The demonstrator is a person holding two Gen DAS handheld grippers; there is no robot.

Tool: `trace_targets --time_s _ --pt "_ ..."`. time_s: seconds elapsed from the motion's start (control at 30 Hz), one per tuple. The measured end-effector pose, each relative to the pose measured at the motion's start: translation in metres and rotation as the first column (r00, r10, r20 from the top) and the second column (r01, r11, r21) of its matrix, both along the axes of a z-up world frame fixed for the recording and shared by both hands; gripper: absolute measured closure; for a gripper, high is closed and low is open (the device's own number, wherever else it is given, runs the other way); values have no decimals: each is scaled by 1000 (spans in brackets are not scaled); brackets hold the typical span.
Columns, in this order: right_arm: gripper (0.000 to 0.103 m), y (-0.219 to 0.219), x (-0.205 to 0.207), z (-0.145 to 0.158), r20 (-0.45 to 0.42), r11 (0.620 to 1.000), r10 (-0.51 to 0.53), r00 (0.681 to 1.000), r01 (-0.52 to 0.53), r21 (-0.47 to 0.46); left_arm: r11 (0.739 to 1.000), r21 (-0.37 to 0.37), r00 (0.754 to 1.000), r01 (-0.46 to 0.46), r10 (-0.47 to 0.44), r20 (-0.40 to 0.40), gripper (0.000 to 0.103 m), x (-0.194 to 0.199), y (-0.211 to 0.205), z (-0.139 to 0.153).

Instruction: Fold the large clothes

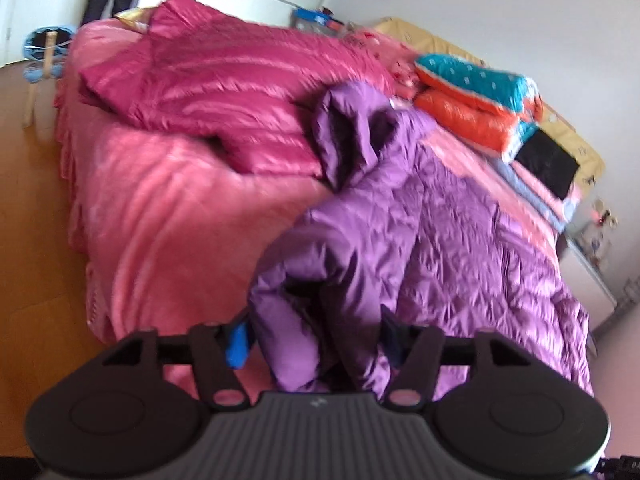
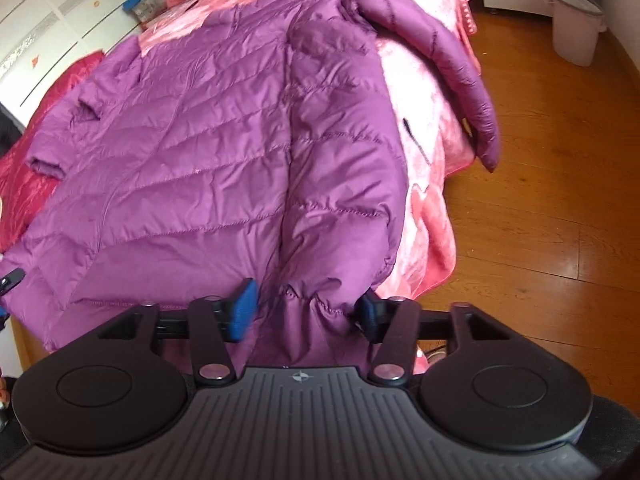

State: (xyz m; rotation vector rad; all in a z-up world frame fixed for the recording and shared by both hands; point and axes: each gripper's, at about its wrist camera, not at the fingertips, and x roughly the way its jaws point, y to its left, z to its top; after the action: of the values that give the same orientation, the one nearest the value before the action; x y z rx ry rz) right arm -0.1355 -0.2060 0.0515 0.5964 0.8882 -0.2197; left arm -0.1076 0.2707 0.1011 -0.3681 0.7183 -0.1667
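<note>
A bedroom with white cupboard doors, pale walls and a glossy orange-brown wooden floor (image 2: 540, 208). A wide bed covered in a shiny pink bedspread (image 1: 168, 208) fills most of both views.

Spread on the bed is a purple quilted puffer jacket with a hood (image 2: 192, 152). In the left wrist view its hood lies away from the camera, toward the middle of the bed, and one sleeve is bunched close to the lens. In the right wrist view one sleeve is folded down over the body of the jacket, its gathered cuff (image 2: 316, 308) nearest the camera, while the other sleeve hangs over the bed's edge above the floor.

The left gripper (image 1: 316, 340) has its jaws standing apart, with the bunched purple sleeve between the blue-padded fingers; the picture is blurred there, so contact is unclear. The right gripper (image 2: 306, 314) also has its jaws apart, straddling the cuff, which sits loosely between the pads.

Beyond the purple jacket lies a dark crimson quilted coat (image 1: 224, 92). Near the headboard sits a folded orange and teal quilt (image 1: 476, 100). A white bucket (image 2: 576, 28) stands on the floor.
</note>
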Motion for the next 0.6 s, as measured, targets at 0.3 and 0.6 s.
trace_targets --time_s 0.3,0.6 --pt "2 -21 -20 14 174 990 -140 975 138 23 999 50 987 -3 -5 164 25 -28 -11 48" --pt "0 -92 -35 -18 302 840 -509 806 387 381 962 156 949 225 -252 188 18 -41 -100 85"
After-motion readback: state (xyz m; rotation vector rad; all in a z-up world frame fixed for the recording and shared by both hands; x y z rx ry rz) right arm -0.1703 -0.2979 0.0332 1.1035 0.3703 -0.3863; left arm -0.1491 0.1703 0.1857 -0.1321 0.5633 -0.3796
